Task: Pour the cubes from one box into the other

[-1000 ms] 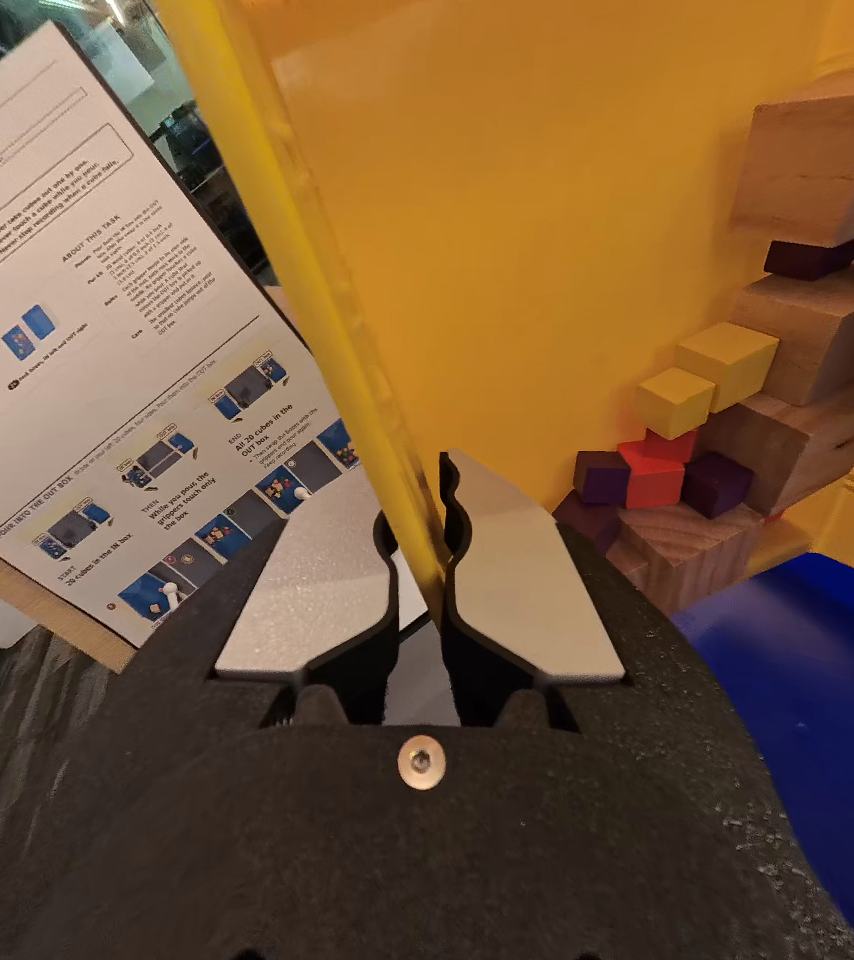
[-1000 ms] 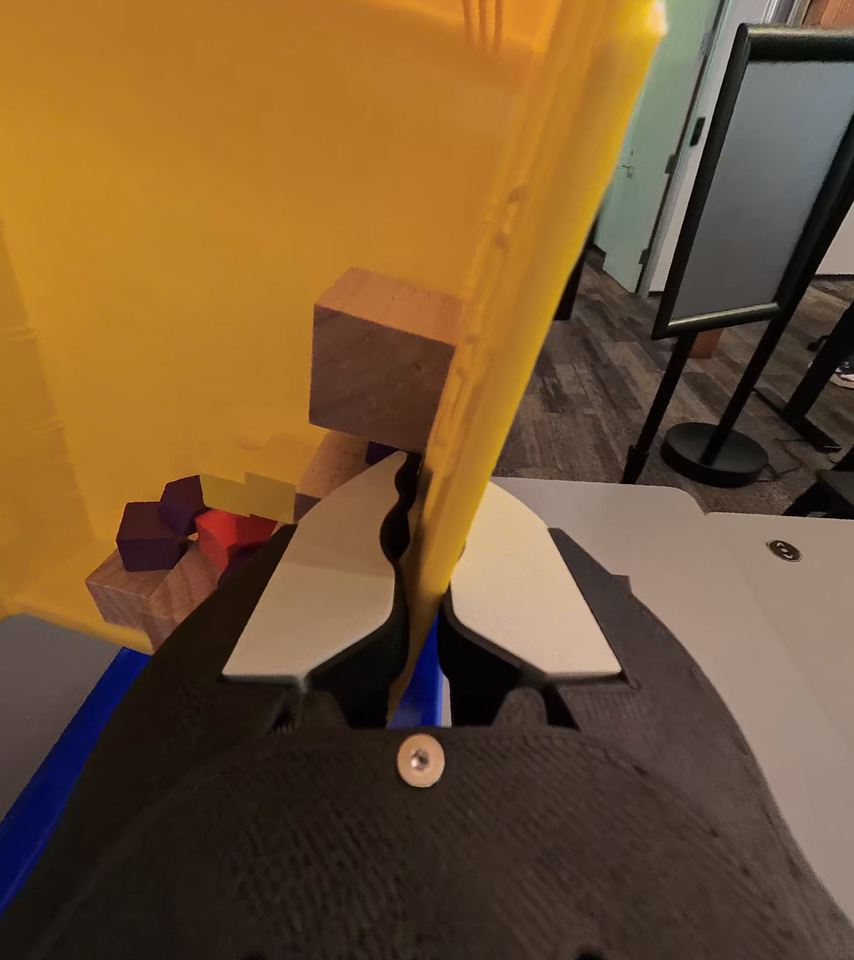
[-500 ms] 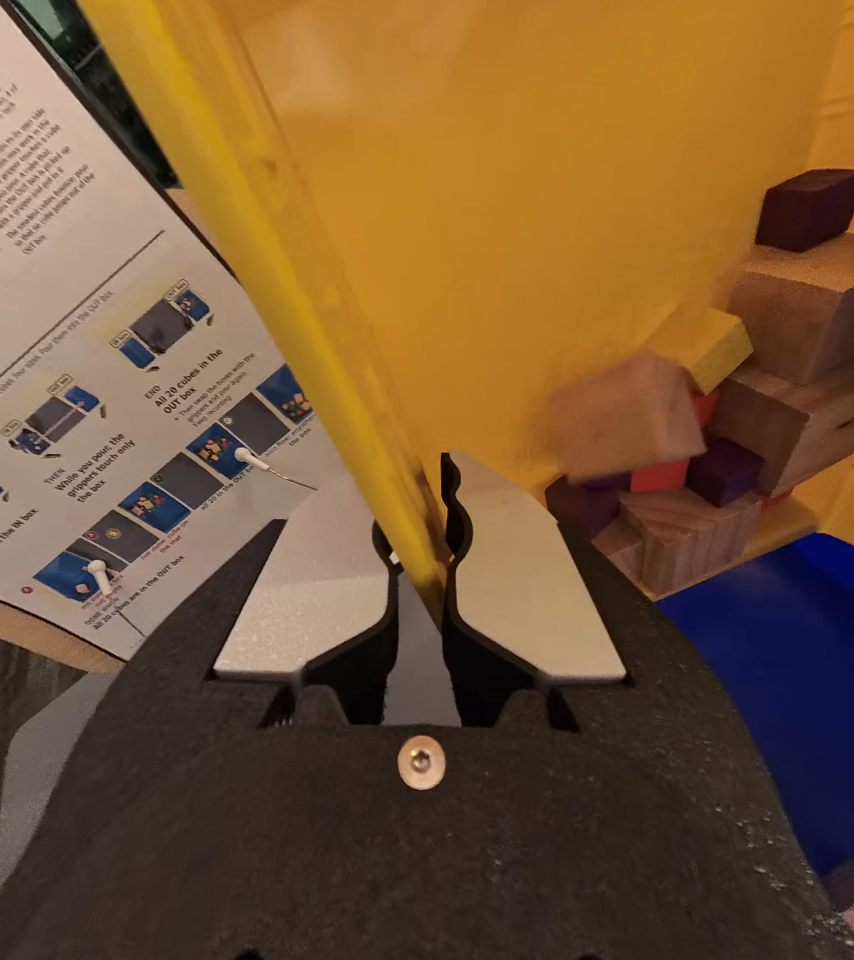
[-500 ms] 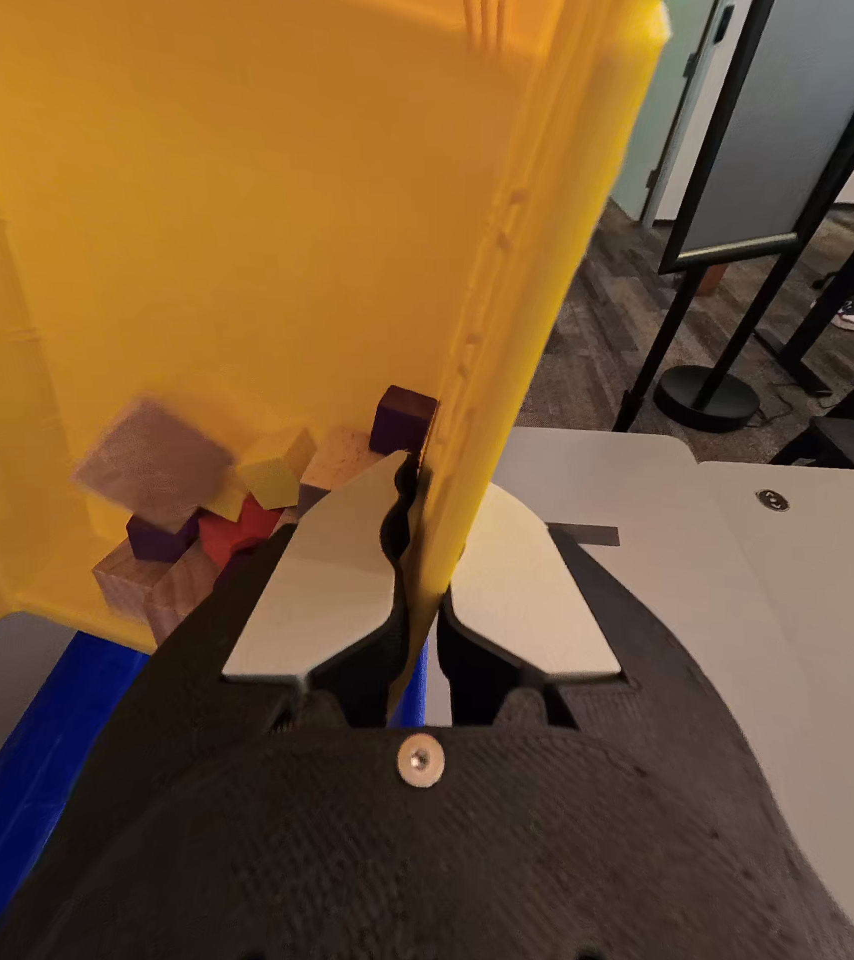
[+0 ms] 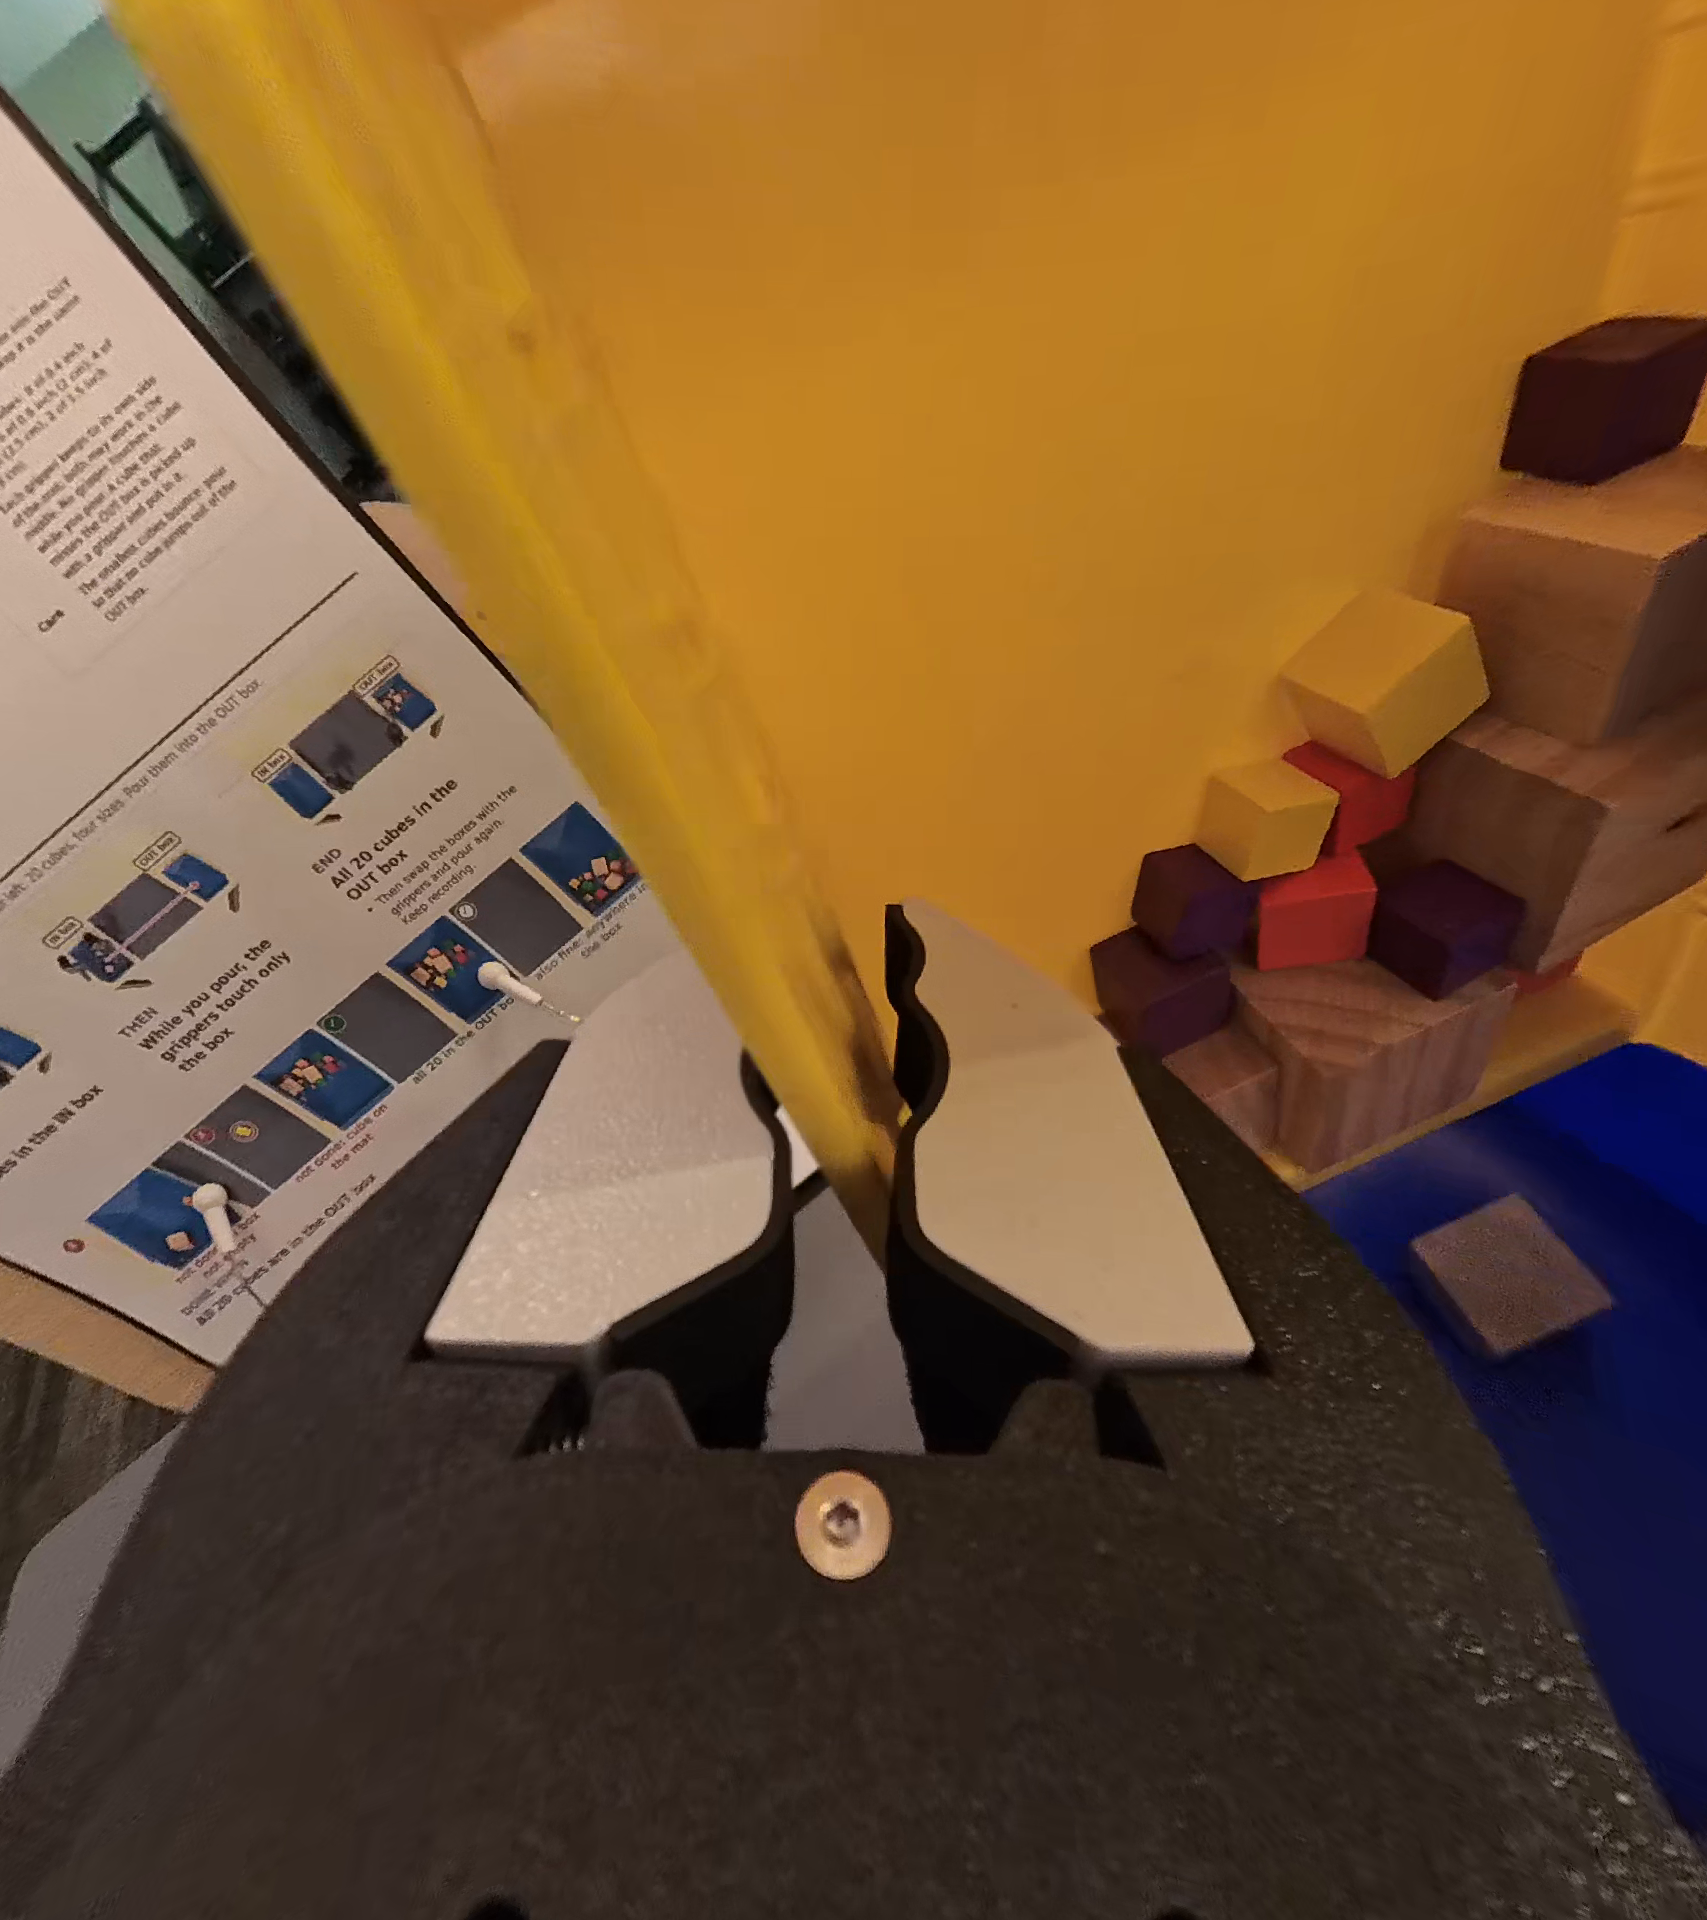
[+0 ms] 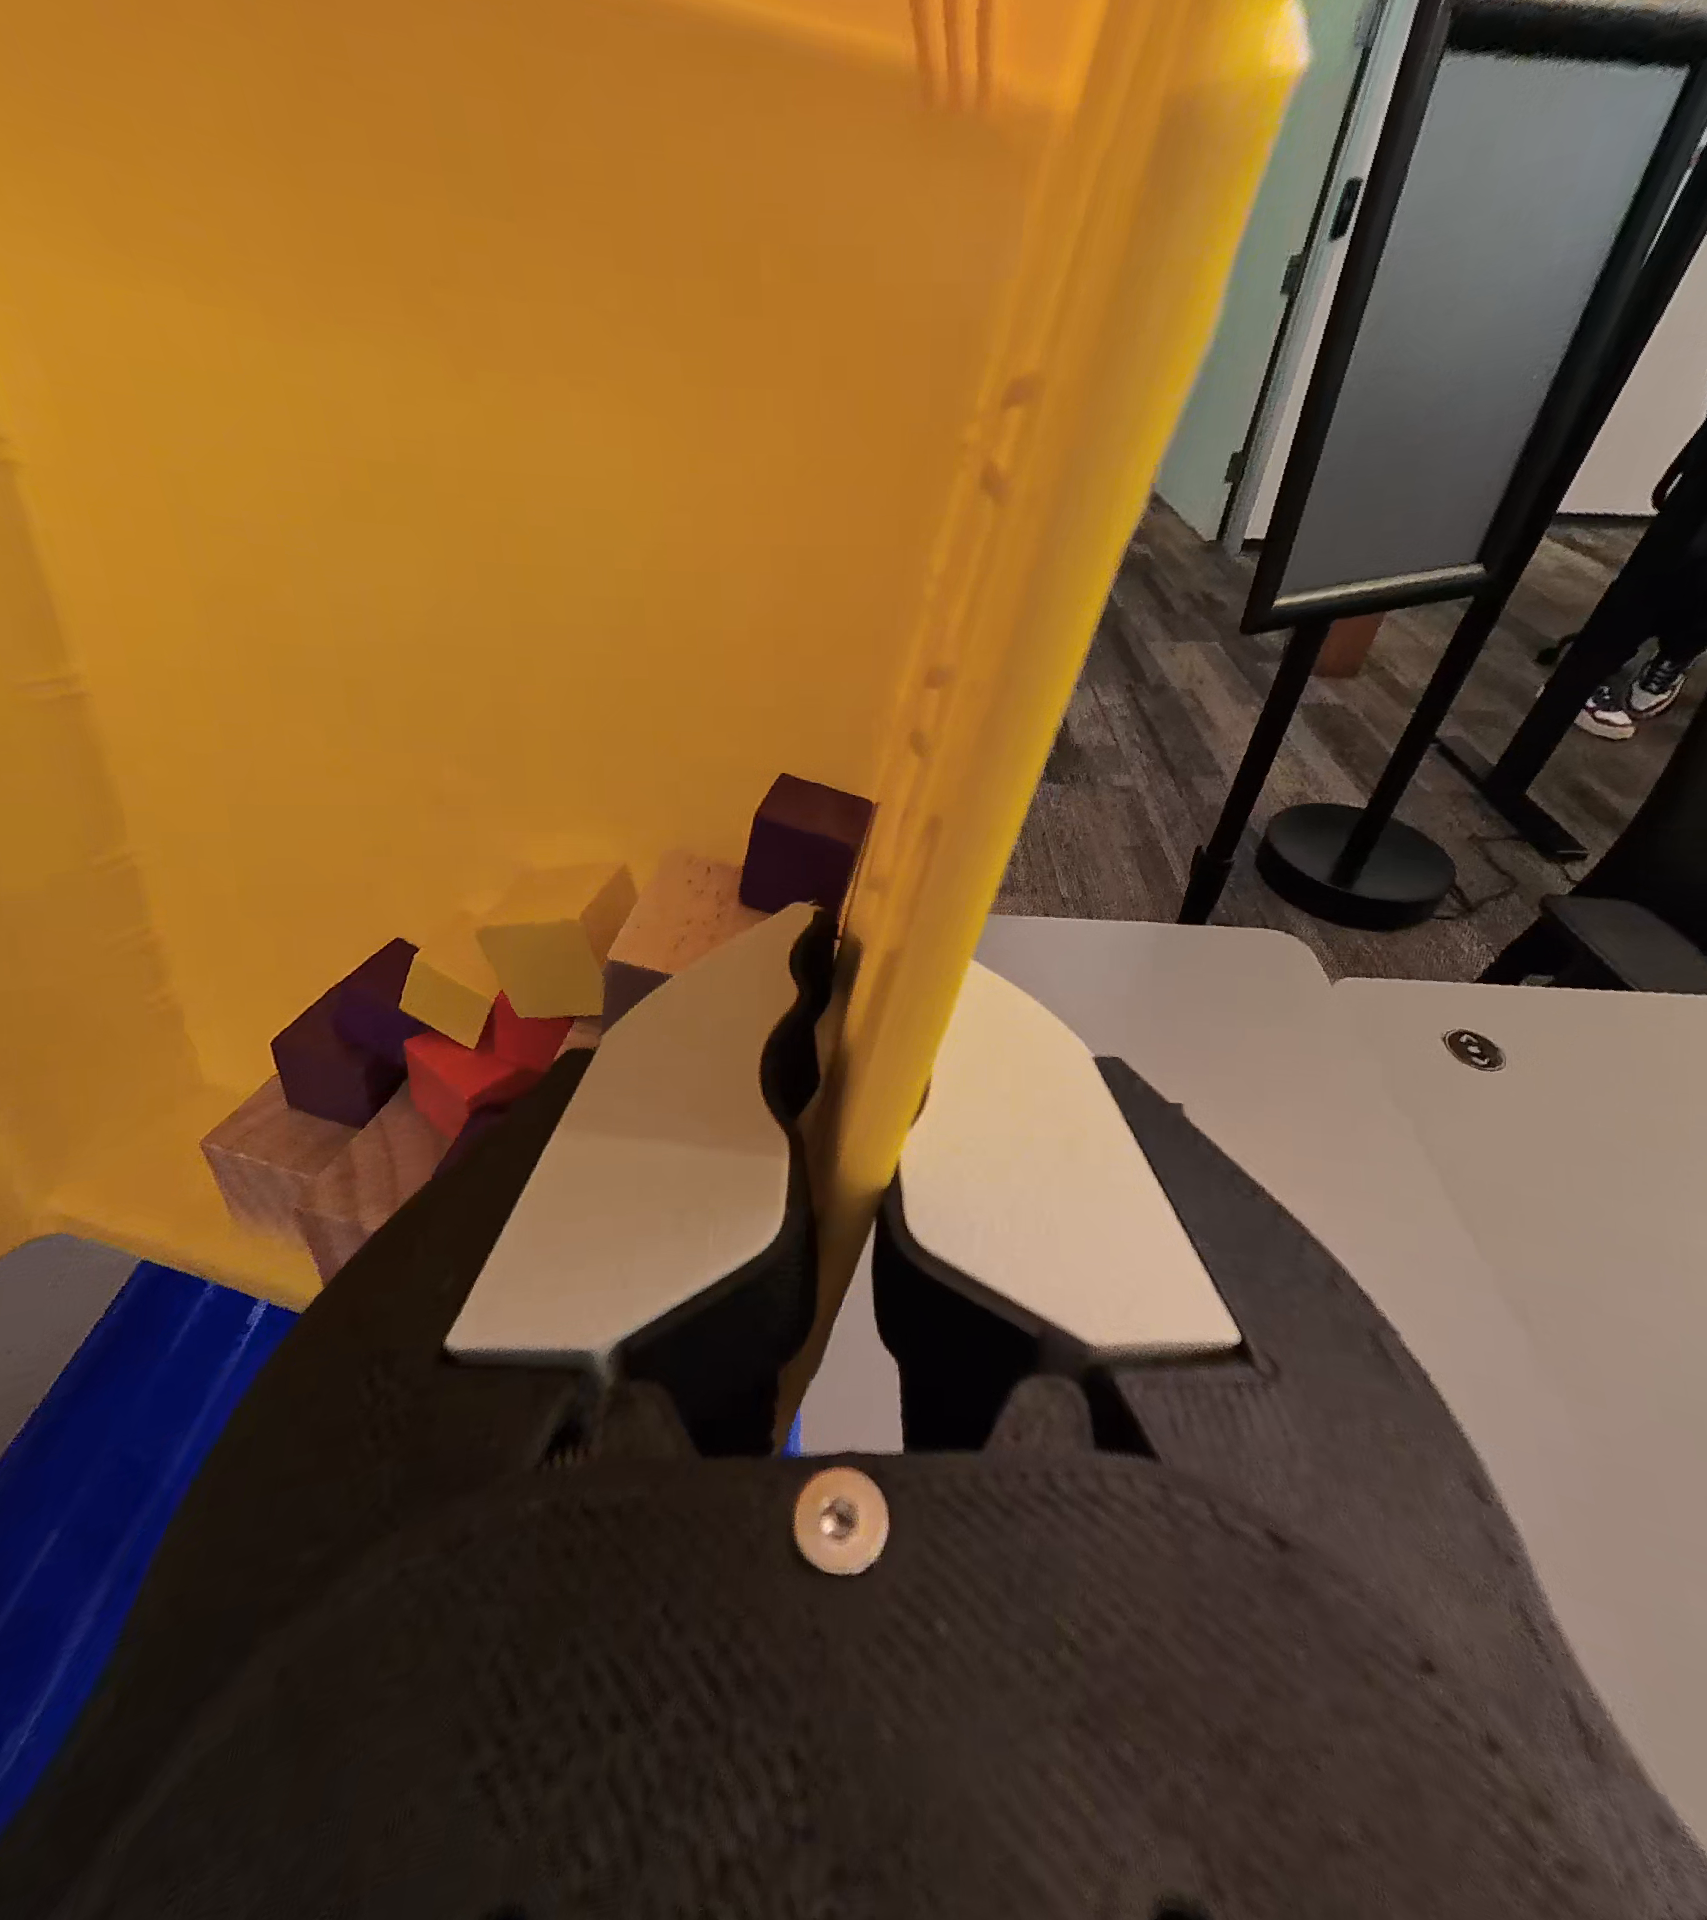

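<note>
A yellow box (image 5: pixel 984 436) is tipped up steeply over a blue box (image 5: pixel 1659 1351). My left gripper (image 5: pixel 833 997) is shut on the yellow box's left wall. My right gripper (image 6: pixel 849 997) is shut on the yellow box's right wall (image 6: pixel 1015 582). Several cubes, wooden (image 5: pixel 1607 613), yellow (image 5: pixel 1379 686), red (image 5: pixel 1311 920) and purple (image 5: pixel 1181 894), are piled in the yellow box's low corner at its lip; they also show in the right wrist view (image 6: pixel 475 1049). One wooden cube (image 5: pixel 1509 1283) lies in the blue box. The blue box's rim (image 6: pixel 49 1538) shows below.
A printed instruction sheet on a board (image 5: pixel 153 831) leans at the left. A grey table top (image 6: pixel 1555 1299) lies to the right. Beyond it stand a black floor sign stand (image 6: pixel 1400 499) and a person's legs and shoes (image 6: pixel 1649 675).
The yellow box has been tipped up further. A large wooden cube slid off the top of the pile, and a wooden cube now lies in the blue box. The rest of the pile has shifted.
</note>
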